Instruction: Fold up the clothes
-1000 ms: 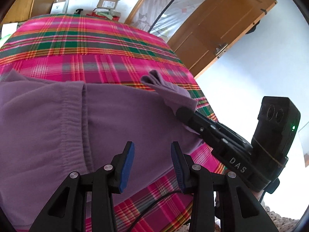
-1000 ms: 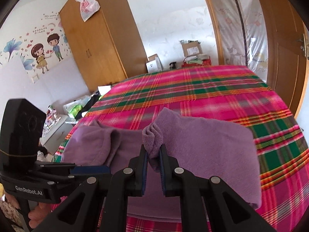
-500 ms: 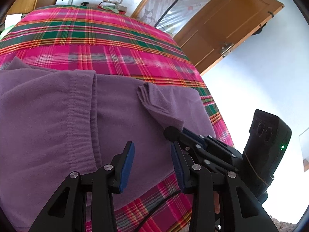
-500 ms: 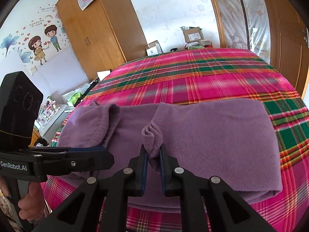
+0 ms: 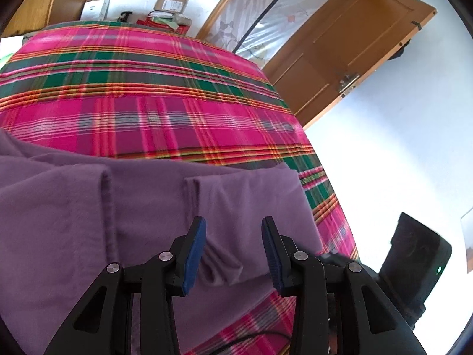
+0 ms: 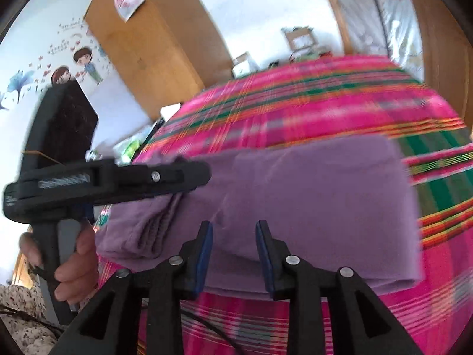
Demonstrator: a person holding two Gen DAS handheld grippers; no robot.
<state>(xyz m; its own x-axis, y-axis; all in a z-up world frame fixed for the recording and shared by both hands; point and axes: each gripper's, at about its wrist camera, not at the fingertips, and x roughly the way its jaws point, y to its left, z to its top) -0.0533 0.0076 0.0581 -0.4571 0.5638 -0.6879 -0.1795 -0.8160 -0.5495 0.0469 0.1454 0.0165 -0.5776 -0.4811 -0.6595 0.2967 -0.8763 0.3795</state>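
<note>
two grippers hang with jaws apart and nothing between them over a purple fleece garment [image 5: 147,213] on a bed with a pink and green plaid bedspread [image 5: 153,112]. the left gripper [image 5: 233,251] hovers just above a bunched pleat of the fleece near the garment's front edge; the right gripper [image 6: 233,254], in a motion-blurred view, sits low over the same front edge, with the left gripper [image 6: 183,174] reaching in from the side, held by a hand [image 6: 74,266]. the garment lies in layers, one flap doubled across the middle, its right end squared off near the bed's edge. any next fold would likely go best with each jaw taking all layers at an edge and both rising together, pleats smoothed.
</note>
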